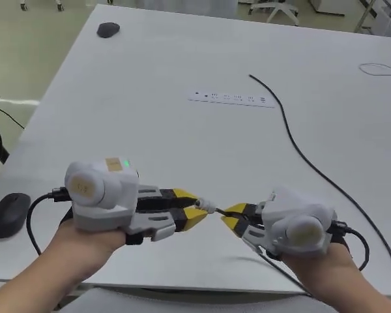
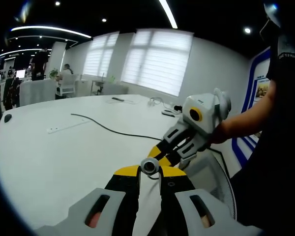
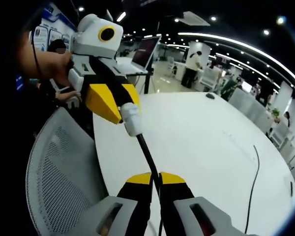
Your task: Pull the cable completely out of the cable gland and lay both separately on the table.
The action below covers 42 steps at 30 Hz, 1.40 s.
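Over the near edge of the table (image 1: pixel 182 137) the two claws face each other tip to tip in the air. The left claw (image 2: pixel 149 174) is clamped on the white cable gland (image 2: pixel 150 165); the right claw (image 3: pixel 155 178) pinches the black cable (image 3: pixel 146 147) near where it leaves the gland. Cable and gland lie on one line between the tips, so the pull, I judge, should run straight along it, the claws drawing apart. Farther off lies a power strip (image 1: pixel 231 98)

Open-plan office: large white table (image 1: pixel 150 130), power strip (image 1: pixel 231 98), computer mouse (image 1: pixel 108 29), mesh office chair (image 3: pixel 59 162), window blinds (image 2: pixel 157 61), ceiling light strips (image 3: pixel 236 42), distant desks.
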Each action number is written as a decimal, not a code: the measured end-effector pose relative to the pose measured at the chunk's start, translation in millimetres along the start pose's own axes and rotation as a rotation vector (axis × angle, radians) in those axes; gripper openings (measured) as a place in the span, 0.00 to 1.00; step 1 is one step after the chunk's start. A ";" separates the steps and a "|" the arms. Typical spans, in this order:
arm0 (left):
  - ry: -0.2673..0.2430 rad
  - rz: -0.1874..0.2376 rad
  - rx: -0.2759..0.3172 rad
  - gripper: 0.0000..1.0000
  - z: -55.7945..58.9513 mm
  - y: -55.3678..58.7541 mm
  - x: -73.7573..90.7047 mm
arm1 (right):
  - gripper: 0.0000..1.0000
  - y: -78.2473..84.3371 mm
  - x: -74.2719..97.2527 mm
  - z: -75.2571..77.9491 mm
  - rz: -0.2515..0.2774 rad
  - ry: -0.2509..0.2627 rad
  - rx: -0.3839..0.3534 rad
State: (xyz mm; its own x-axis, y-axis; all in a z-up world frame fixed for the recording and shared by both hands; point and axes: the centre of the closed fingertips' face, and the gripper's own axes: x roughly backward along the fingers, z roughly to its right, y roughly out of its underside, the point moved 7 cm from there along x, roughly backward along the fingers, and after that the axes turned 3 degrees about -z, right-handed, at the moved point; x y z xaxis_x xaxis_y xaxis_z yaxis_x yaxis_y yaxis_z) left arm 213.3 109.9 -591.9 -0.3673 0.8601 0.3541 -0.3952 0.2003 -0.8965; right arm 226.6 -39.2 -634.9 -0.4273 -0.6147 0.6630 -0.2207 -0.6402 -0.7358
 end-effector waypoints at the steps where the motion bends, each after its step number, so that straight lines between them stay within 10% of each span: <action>1: -0.001 0.006 0.002 0.15 -1.5 -0.9 0.8 | 0.00 2.7 -0.2 1.6 -0.005 0.002 -0.007; 11: -0.009 0.007 0.023 0.15 -11.4 4.4 5.8 | 0.00 29.2 -6.0 14.8 -0.053 0.022 -0.094; 42: -0.026 0.023 0.064 0.15 -30.3 27.8 -1.5 | 0.00 -10.5 -16.0 49.9 -0.060 0.028 -0.114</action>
State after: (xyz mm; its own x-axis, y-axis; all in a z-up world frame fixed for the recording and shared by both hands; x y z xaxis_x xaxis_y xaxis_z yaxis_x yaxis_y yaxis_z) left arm 228.4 128.4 -625.4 -0.3979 0.8517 0.3410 -0.4388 0.1498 -0.8860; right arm 279.4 -45.6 -630.9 -0.4347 -0.5626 0.7032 -0.3442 -0.6178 -0.7070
